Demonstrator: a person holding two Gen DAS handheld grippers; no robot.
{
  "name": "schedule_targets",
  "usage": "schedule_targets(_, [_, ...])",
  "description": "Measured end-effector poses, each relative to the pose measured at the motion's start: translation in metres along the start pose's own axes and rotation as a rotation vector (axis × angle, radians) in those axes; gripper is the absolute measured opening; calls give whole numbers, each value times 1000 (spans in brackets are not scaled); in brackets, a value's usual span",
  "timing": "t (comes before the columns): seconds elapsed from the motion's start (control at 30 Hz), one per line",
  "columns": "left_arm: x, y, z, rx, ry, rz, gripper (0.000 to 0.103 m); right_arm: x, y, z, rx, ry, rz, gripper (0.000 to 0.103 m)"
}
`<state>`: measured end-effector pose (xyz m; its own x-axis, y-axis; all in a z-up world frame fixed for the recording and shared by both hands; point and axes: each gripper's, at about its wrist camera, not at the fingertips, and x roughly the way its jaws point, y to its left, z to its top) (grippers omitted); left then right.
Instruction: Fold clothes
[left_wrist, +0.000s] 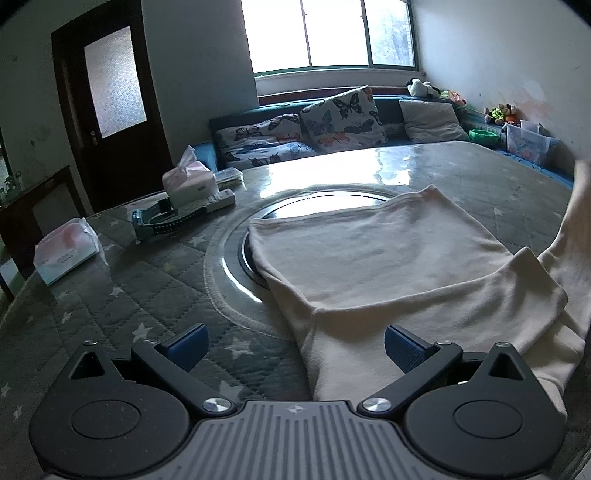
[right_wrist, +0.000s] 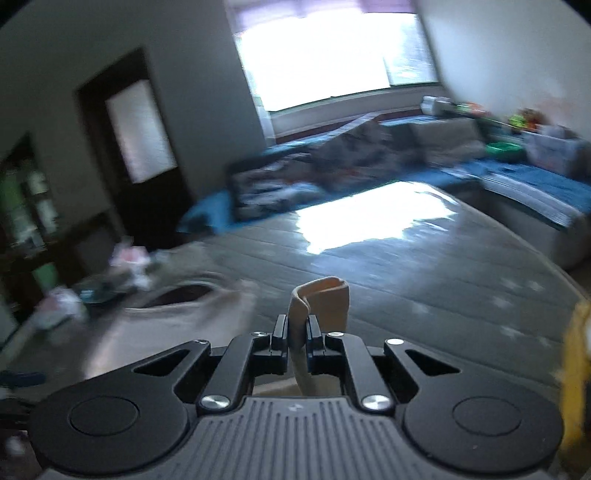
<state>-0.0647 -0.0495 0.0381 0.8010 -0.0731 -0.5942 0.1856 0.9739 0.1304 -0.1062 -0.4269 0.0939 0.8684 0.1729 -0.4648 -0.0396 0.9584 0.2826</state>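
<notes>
A cream garment (left_wrist: 380, 254) lies spread over the round table (left_wrist: 110, 295) and partly over the round inset at its centre. Its right side rises off the table along the picture's right edge. My left gripper (left_wrist: 295, 345) hovers wide open just above the garment's near edge, blue pads (left_wrist: 188, 343) apart, nothing between them. In the blurred right wrist view my right gripper (right_wrist: 297, 330) is shut on a fold of the cream garment (right_wrist: 325, 299), which sticks up between the fingers above the table.
On the table's left stand a tissue box (left_wrist: 188, 181), a tissue pack (left_wrist: 66, 251), a remote (left_wrist: 221, 199) and a dark tray-like object (left_wrist: 166, 221). A sofa with butterfly cushions (left_wrist: 343, 118) runs behind the table. A yellow thing (right_wrist: 576, 369) shows at the right.
</notes>
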Motion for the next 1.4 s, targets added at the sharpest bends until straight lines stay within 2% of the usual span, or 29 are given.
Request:
schedule_targets(0.23, [-10,19,-6,-45,-19,24,103,9,78,25,-158,1,203,8])
schedule_targets(0.4, [-15,34,-13,-79,-20,42,103,20,135,30,-270,20,316,8])
schedule_targets(0.7, [-22,54,-28,-129,-8,77,103,51,216,-2,-423,140,459,8])
schedule_targets(0.8, [-24,60,-31,-140,-5,89,103,59,231,-16,-464,192,497,17])
schedule_targets(0.9, [-26,62,-32,-142,-8,93,103,59,234,-18,-471,185,498,17])
schedule_targets(1.0, [-27,60,-28,-134,-14,81,103,54,220,-10,-458,166,472,18])
schedule_targets(1.17, [-30,41,-18,-99,-43,-2,101,49,184,4,-451,158,371,19])
schedule_targets(1.4, [-20,4,-6,8,-53,-109,79,48,122,18,-438,159,174,21])
